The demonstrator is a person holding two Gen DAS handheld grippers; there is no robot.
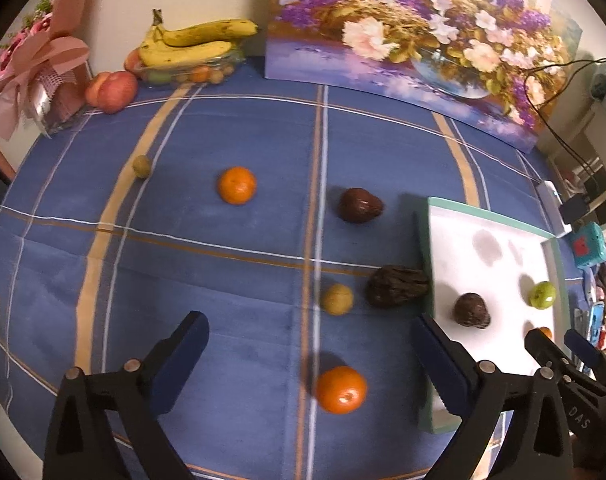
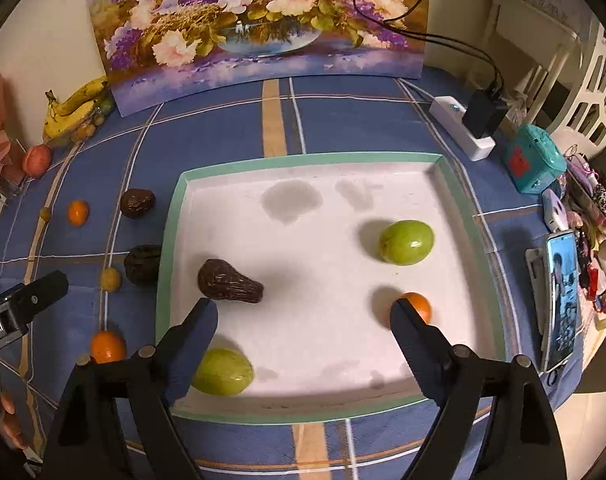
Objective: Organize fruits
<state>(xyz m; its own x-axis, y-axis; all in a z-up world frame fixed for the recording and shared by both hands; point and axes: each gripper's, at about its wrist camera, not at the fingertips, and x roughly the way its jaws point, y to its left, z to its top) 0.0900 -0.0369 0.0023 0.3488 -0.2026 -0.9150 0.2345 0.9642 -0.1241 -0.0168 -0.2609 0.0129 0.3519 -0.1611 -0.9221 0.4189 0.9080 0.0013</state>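
Observation:
A white tray with a green rim [image 2: 175,216] lies on the blue tablecloth; it also shows in the left wrist view [image 1: 425,240]. In it are a dark avocado [image 2: 227,282], two green fruits [image 2: 406,242] [image 2: 223,372] and an orange [image 2: 419,306]. My right gripper [image 2: 303,318] is open and empty above the tray. My left gripper [image 1: 307,340] is open and empty above the cloth, over an orange [image 1: 340,389]. Loose on the cloth are another orange [image 1: 236,185], two dark avocados [image 1: 359,205] [image 1: 397,286] and two small yellow-green fruits [image 1: 336,299] [image 1: 141,165].
A flower painting [image 1: 403,32] leans at the back. Bananas [image 1: 191,42] lie on a bowl of fruit at the back left, beside a peach [image 1: 111,90] and a pink bouquet [image 1: 35,72]. A power strip [image 2: 461,132], a teal box [image 2: 533,164] and a phone [image 2: 561,296] are on the right.

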